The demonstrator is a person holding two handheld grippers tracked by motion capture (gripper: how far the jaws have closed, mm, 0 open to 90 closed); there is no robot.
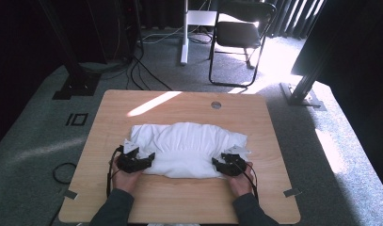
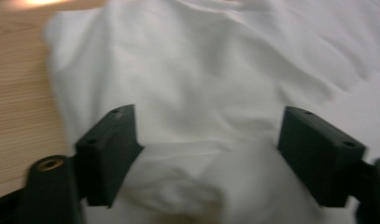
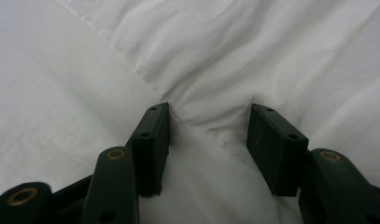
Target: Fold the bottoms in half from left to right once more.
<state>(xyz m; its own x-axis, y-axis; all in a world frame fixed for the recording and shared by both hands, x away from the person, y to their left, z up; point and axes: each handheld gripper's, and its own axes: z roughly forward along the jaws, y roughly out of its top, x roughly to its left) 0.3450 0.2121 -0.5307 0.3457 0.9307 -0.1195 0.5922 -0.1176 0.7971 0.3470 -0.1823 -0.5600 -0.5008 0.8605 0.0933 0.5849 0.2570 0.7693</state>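
A crumpled white cloth (image 1: 187, 148) lies bunched across the middle of the wooden table (image 1: 179, 197). My left gripper (image 1: 143, 159) rests at the cloth's near left corner. In the left gripper view the gripper (image 2: 208, 119) is open wide, and the cloth (image 2: 201, 70) spreads between and beyond its black jaws. My right gripper (image 1: 221, 163) sits at the cloth's near right corner. In the right gripper view this gripper (image 3: 209, 112) is open about halfway, pressed down onto the cloth (image 3: 253, 51), with a raised fold of fabric lying between the jaws.
Bare wood runs along the table's near edge and its far side, where there is a round cable hole (image 1: 216, 105). A black folding chair (image 1: 238, 35) and a white desk leg (image 1: 184, 33) stand on the carpet beyond. Cables (image 1: 62, 172) lie on the floor at left.
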